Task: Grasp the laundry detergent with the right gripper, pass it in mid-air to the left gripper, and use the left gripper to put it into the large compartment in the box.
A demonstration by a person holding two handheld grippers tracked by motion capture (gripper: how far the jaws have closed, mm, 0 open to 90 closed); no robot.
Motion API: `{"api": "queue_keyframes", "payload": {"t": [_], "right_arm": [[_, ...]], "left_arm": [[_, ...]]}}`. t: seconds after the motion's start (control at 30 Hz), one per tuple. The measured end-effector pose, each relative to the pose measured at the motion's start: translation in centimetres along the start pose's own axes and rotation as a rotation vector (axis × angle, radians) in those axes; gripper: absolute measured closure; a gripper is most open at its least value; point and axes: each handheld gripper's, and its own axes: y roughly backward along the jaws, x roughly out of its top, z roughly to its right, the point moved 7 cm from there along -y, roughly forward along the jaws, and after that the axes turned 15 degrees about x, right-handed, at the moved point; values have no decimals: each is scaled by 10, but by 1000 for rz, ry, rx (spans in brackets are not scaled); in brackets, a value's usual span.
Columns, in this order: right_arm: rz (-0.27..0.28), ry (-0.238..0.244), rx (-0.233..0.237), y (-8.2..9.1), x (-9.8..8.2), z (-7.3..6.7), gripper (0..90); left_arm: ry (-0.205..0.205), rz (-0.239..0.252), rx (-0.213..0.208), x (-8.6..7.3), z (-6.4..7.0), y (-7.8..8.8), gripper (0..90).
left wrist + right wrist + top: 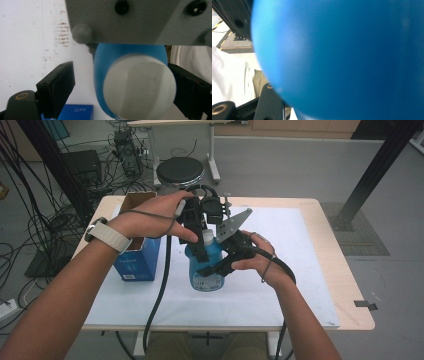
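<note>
A blue bottle [205, 272] with a white cap [207, 238] stands upright on the white mat [290, 270]. My right gripper [219, 266] comes in from the right and is shut on the bottle's body; in the right gripper view the blue bottle [342, 55] presses close between the jaws, with one black finger [270, 102] showing at the lower left. My left gripper [202, 245] reaches down over the top. In the left gripper view its jaws straddle the white cap [140, 87]: the left jaw stands clear of it, the right jaw lies close against it.
An open blue carton [136, 260] stands on the mat just left of the bottle, under my left wrist. The right gripper's grey plate [140, 20] hangs across the top of the left gripper view. A black stool [180, 170] and cables lie beyond the table's far edge.
</note>
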Motion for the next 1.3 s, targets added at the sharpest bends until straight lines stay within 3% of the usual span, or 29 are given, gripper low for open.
{"api": "queue_keyframes", "payload": {"t": [0.1, 0.17, 0.33, 0.63, 0.67, 0.77, 0.8, 0.83, 1.3], "right_arm": [[-4, -20, 6, 0, 0, -2, 433], [-1, 11, -6, 0, 2, 1, 433], [5, 7, 2, 0, 4, -1, 433], [5, 40, -13, 1, 5, 1, 433], [5, 49, 1, 0, 5, 1, 433], [3, 43, 1, -1, 5, 0, 433], [1, 3, -5, -1, 4, -2, 433], [3, -1, -3, -2, 4, -2, 432], [6, 3, 5, -2, 4, -1, 432]], "left_arm": [[-4, -3, -3, 0, 1, -2, 156], [-7, -1, -3, 0, 1, -4, 160], [-12, 0, -12, 2, 4, -7, 191], [-22, 8, -30, 2, 6, -9, 283], [-22, 10, -32, 2, 7, -10, 292], [-31, 10, -48, 2, 8, -10, 331], [-33, 11, -51, 2, 9, -10, 346], [-40, 11, -53, 2, 10, -10, 367], [-25, 23, -49, -1, 9, -11, 372]]}}
